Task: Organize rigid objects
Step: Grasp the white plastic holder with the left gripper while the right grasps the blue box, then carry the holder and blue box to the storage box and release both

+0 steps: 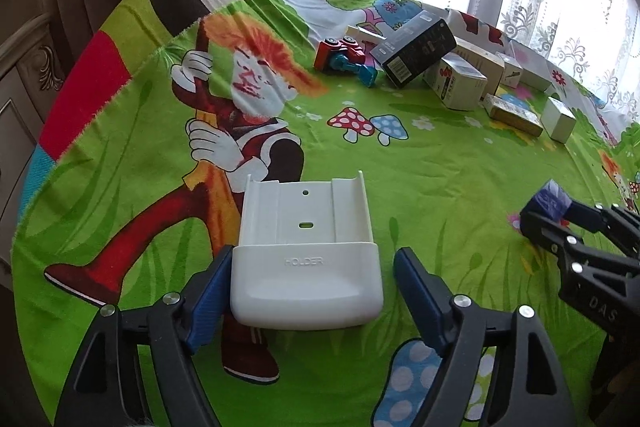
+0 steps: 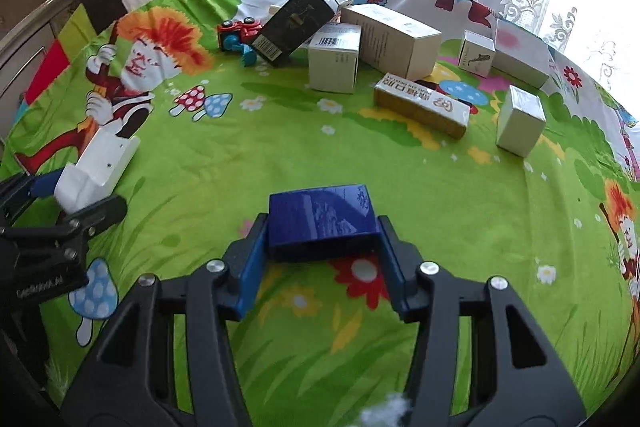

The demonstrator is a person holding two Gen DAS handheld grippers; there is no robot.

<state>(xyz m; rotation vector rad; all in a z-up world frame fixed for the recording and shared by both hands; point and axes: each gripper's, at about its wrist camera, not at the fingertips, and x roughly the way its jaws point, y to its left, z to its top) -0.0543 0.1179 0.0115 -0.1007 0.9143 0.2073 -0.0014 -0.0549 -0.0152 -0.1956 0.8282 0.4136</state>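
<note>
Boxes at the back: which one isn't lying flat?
The black box. It leans tilted against the white boxes beside the toy car; the gold box and the others rest flat on the cloth.

a wide stretch of bare green tabletop (image 2: 304,147) lies open across the middle of the right wrist frame. boxes (image 2: 394,39) and a toy truck (image 2: 240,33) crowd the upper part. at lower left the white holder (image 2: 100,167) and the left tool (image 2: 66,201) block passage.
</note>
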